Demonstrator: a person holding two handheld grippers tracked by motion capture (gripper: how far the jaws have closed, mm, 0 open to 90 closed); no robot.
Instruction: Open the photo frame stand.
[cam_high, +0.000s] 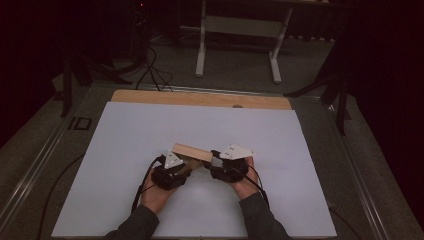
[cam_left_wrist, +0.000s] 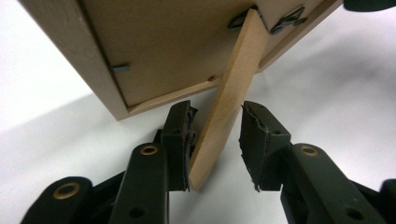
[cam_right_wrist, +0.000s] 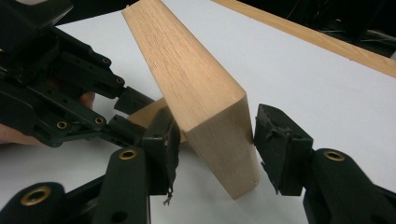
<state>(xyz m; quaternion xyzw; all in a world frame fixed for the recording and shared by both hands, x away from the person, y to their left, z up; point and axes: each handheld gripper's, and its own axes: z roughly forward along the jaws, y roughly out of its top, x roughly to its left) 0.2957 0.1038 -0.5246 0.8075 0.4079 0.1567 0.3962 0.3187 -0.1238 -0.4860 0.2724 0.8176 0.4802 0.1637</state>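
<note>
A light wooden picture frame is held tilted just above the white sheet, between my two grippers. In the left gripper view I see its back panel and its fold-out stand leg. The left gripper has its jaws around that leg: one pad touches it and the other stands clear, so it is open. My right gripper is shut on the frame's thick end, a pad against each side. The left gripper shows behind it, and both sit at the table's near middle.
A white sheet covers most of the wooden table, whose far edge stays bare. A white desk frame stands on the floor beyond, with cables beside it. The surroundings are dark.
</note>
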